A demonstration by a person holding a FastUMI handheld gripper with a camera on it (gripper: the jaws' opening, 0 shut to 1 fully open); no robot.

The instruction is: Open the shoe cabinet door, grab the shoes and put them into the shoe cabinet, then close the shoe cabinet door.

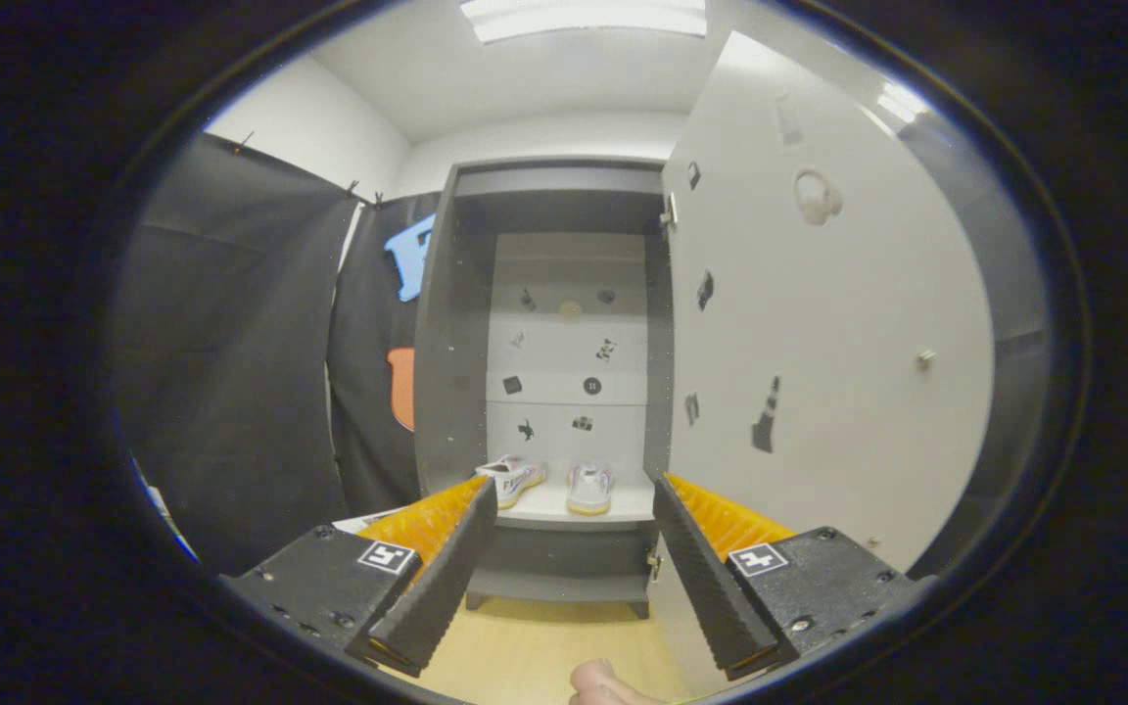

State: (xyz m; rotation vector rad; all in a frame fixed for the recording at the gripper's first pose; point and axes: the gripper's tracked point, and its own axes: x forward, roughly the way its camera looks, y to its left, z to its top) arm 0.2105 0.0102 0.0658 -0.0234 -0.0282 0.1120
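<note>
The grey shoe cabinet [446, 323] stands straight ahead with its white door [819, 343] swung wide open to the right. Two white shoes rest side by side on its lowest shelf [623, 504]: the left shoe [512, 479] is turned sideways, the right shoe [589, 488] points heel-out. My gripper [574, 504] is open, its two fingers spread apart with nothing between them. It hangs back from the cabinet, and the shoes lie beyond the fingertips. The door's inner face stands just right of the right finger [711, 583].
Upper shelves inside the cabinet carry small dark stickers, and the door bears more of them plus a small knob [925, 359]. Black cloth walls close off the left side. Pale wooden floor [535, 646] lies below the cabinet. A fingertip of a person's hand [603, 682] shows below the gripper.
</note>
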